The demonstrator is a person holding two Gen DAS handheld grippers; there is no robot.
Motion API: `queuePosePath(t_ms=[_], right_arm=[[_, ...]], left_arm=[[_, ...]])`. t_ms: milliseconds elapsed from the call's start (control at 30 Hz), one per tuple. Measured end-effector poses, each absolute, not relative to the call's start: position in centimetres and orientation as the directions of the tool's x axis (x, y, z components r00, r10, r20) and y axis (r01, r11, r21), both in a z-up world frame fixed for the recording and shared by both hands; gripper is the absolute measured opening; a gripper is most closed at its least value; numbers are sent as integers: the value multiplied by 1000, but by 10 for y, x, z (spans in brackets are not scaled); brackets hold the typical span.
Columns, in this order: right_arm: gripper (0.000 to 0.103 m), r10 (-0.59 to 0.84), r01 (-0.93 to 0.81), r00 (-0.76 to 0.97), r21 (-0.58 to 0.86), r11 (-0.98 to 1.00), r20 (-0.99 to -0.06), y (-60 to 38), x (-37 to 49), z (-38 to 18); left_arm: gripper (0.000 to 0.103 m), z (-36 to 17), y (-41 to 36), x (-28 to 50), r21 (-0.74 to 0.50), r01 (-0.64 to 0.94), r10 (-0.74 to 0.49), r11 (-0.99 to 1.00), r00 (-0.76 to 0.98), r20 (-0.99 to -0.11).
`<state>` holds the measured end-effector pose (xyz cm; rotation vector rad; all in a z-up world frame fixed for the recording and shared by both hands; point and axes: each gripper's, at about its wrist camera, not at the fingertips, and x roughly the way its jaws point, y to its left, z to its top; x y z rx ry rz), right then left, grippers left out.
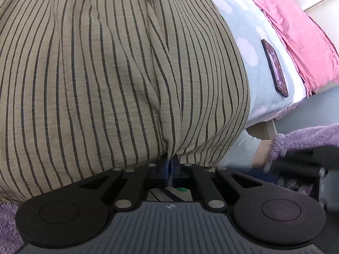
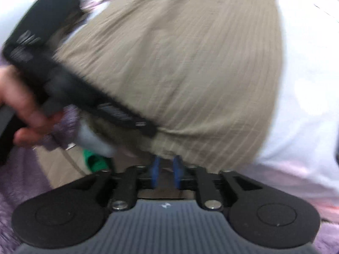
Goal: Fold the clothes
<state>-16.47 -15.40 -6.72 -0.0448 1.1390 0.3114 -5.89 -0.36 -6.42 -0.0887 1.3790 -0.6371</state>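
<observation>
An olive-tan garment with thin dark stripes (image 1: 106,74) lies spread over the bed and fills most of the left wrist view. My left gripper (image 1: 170,163) is shut on its near edge, the cloth bunched between the blue pads. In the blurred right wrist view the same garment (image 2: 190,74) shows, and my right gripper (image 2: 166,165) sits at its near hem with the blue pads a little apart. The left gripper's black body (image 2: 53,67) and the hand holding it cross the left of that view.
The bed has a light blue sheet with pale spots (image 1: 243,31). A dark phone (image 1: 275,67) lies on it. A pink pillow (image 1: 296,31) lies at the far right. A purple fuzzy sleeve (image 1: 307,139) and the bed's edge are at the lower right.
</observation>
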Motion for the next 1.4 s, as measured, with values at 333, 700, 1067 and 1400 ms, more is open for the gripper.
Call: queuePosePath(t_ms=[333,700,1067,1400], right_arm=[[51,120,2,442,135,991,-889,-237,-152,-80],[52,273,-2,457,306,952,-847,-267,-143,-94],[3,352,-27,313,363,932,-882,-241,-140,-126],[1,375,-59,256,372,926,-891,-243,-158,-87]], left_arm=[[0,-65,-4,-57,-401,379,-451,834,49,-891],[0,-72,-10,-54,-395,376,-440,838,38,-897],[0,-74,-12,-52,-406,375,-447,834,25,-894],[0,-64,1,-55,-529,335,-550,780,-40,-834]])
